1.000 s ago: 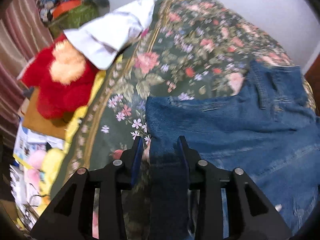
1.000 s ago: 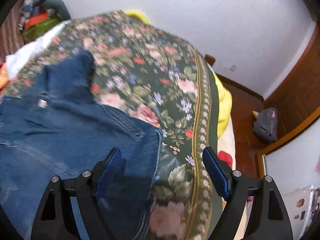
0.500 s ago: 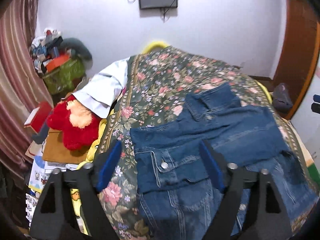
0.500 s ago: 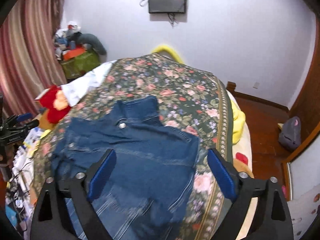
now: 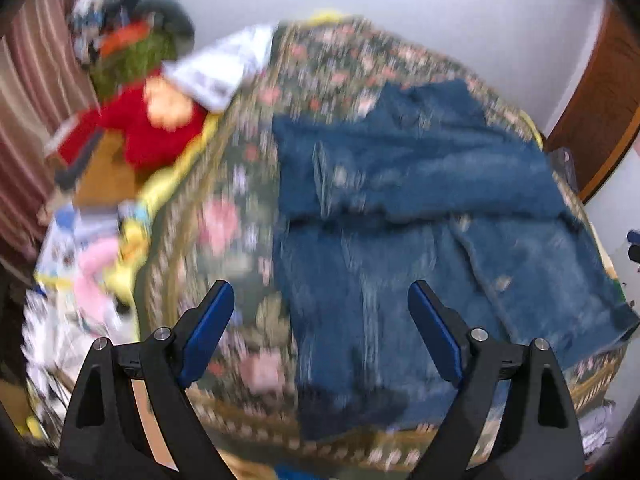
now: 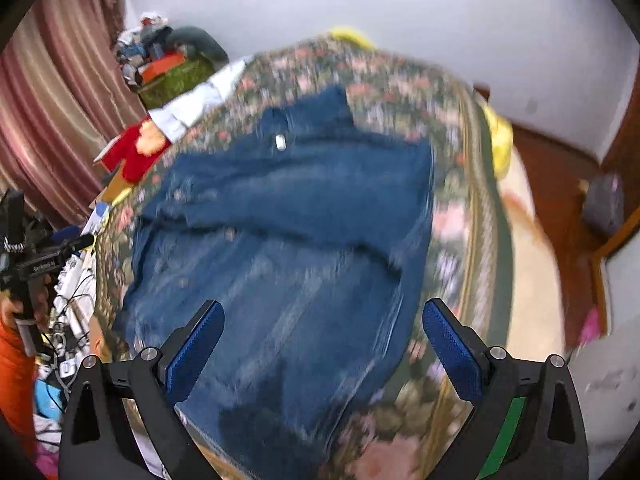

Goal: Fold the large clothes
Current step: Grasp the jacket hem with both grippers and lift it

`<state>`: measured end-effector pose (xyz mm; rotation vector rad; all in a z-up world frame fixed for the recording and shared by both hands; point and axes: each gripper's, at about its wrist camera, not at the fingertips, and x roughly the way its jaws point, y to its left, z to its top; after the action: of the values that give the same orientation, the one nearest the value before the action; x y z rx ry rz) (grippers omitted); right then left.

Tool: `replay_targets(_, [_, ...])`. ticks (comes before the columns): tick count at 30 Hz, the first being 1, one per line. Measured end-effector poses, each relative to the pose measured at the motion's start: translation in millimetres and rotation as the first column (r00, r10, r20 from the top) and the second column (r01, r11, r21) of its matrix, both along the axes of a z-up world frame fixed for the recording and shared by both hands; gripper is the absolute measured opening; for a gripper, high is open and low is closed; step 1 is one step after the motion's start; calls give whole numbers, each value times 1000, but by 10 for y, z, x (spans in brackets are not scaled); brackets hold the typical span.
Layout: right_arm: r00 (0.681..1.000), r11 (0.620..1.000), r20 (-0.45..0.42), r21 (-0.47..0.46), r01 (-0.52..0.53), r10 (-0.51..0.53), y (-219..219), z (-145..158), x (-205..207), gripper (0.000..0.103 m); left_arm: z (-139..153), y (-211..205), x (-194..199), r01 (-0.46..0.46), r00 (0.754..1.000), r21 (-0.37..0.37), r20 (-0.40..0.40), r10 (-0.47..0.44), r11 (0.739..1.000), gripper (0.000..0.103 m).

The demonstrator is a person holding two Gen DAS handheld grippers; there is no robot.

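A blue denim jacket point(image 5: 420, 216) lies on the floral bedspread point(image 5: 240, 216), its upper part folded down over the lower part. It also shows in the right wrist view point(image 6: 296, 216). My left gripper point(image 5: 320, 332) is open and empty, held above the jacket's near left edge. My right gripper point(image 6: 320, 344) is open and empty, above the jacket's near part. Both views are blurred by motion.
A red plush toy point(image 5: 148, 128) and a white garment point(image 5: 224, 68) lie at the bed's left side. Clutter and a striped curtain point(image 6: 52, 120) stand at the left. A grey bag point(image 6: 604, 204) sits on the wooden floor at the right.
The left gripper let go of the denim and opened. Both grippers pulled back and up from the jacket, then tilted down toward its near part.
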<state>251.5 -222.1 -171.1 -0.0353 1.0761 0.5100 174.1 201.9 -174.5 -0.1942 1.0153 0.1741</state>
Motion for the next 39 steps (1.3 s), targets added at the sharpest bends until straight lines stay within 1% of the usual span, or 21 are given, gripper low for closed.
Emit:
replay_targets(3, [990,998,-137,49,40,-33,-117,-328,-11,99,-363,100,-92,-40,996,-80,-80,34,996,89])
replay_targets(5, [980,995,-188,71,73,-59,-174,-458,-21,99,-627,165,-150,-76,989,-153,-138,55,985,89])
replay_targets(6, [974,993,-214,80,88,-69,-195,-528,-33,99,-785,208,-178,-106,983,-200,-172,71,974,89])
replay_targets(9, [959,990,-276,111,89,-55,-194,-698,-96,98,-1062,287,-229,-175,969,-297,-223,110,939,89])
replay_targets(11, [966,990,-255,119,74,-42,-171,-709,-133,96,-1206,314,-262,-212,962,-364,-239,129,907,89])
replay_targets(13, [972,988,-234,143,55,-20,-140,-715,-154,91,-1292,310,-282,-231,960,-400,-241,141,887,87])
replay_targets(15, [969,984,-244,166,62,-20,-123,-727,-121,79,-1405,296,-299,-252,957,-455,-251,148,854,82])
replay_targets(16, [968,982,-250,175,68,-23,-108,-725,-96,74,-1418,285,-306,-252,958,-473,-248,147,844,77])
replay_targets(17, [967,982,-252,178,71,-24,-89,-723,-77,64,-1418,259,-317,-251,959,-477,-238,151,842,73])
replay_targets(18, [967,981,-255,180,68,-20,-62,-724,-57,59,-1399,236,-316,-239,964,-480,-223,146,844,66])
replay_targets(19, [966,981,-259,186,61,-11,-32,-724,-39,49,-1368,199,-311,-221,969,-497,-208,132,839,55])
replay_targets(20, [965,980,-260,189,57,-6,-21,-712,-23,42,-1326,166,-305,-225,968,-479,-207,139,849,51])
replay_targets(21, [965,980,-261,192,46,6,12,-704,-16,33,-1285,132,-296,-223,969,-456,-202,144,862,46])
replay_targets(22, [967,982,-252,186,22,26,62,-680,-15,30,-1221,89,-280,-208,972,-424,-191,138,882,32])
replay_targets(23, [971,984,-236,180,4,39,104,-650,-15,26,-1147,40,-258,-189,976,-393,-180,126,900,25])
replay_targets(24, [975,984,-218,175,-14,52,135,-616,-17,25,-1019,-24,-236,-154,983,-367,-151,105,917,24])
replay_targets(26, [984,984,-163,172,-40,69,178,-508,-15,20,-777,-103,-198,-92,995,-337,-78,69,937,22])
replay_targets(29, [991,976,-116,216,-36,62,173,-329,87,16,-335,-270,-108,-2,999,-284,42,14,959,21])
replay_targets(32, [996,959,-73,281,-24,46,185,-103,268,12,52,-356,10,49,991,-240,130,-18,970,21])
replay_targets(35, [999,954,-19,300,-23,30,240,113,494,11,432,-364,303,79,977,-231,209,-29,970,20])
replay_targets(39, [1000,954,27,300,-7,-1,346,307,919,9,731,-165,780,55,964,-229,267,8,972,20])
